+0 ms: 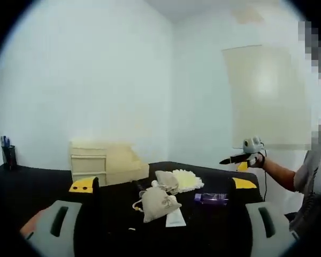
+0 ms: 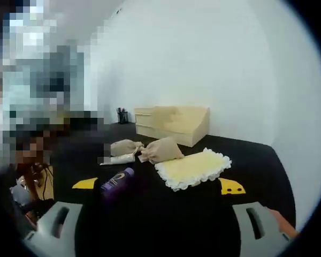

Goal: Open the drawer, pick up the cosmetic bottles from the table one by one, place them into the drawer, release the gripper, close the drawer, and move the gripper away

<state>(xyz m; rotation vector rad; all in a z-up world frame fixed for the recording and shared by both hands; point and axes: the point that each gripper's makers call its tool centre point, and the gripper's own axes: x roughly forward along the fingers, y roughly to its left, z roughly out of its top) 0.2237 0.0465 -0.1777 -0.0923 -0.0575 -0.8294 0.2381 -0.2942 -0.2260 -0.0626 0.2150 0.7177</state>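
Note:
A purple cosmetic bottle (image 1: 211,198) (image 2: 117,181) lies on its side on the black table (image 1: 37,187) (image 2: 257,155). A white tube (image 1: 175,218) (image 2: 117,159) lies near it, beside a beige pouch (image 1: 158,203) (image 2: 160,150). The cream drawer unit (image 1: 104,160) (image 2: 171,124) stands at the back, and its drawers look shut. My left gripper (image 1: 163,184) is open above the near table edge, holding nothing. My right gripper (image 2: 158,185) is also open and holds nothing, with the bottle just ahead of its left jaw. In the left gripper view it (image 1: 241,157) hangs in a person's hand at the right.
A frilled yellow-white mat (image 1: 187,180) (image 2: 192,167) and a second pouch (image 1: 167,179) (image 2: 125,145) lie mid-table. A dark pen holder (image 1: 9,155) (image 2: 121,115) stands near the drawer unit. White walls close in behind. A pale panel (image 1: 267,96) hangs on the right wall.

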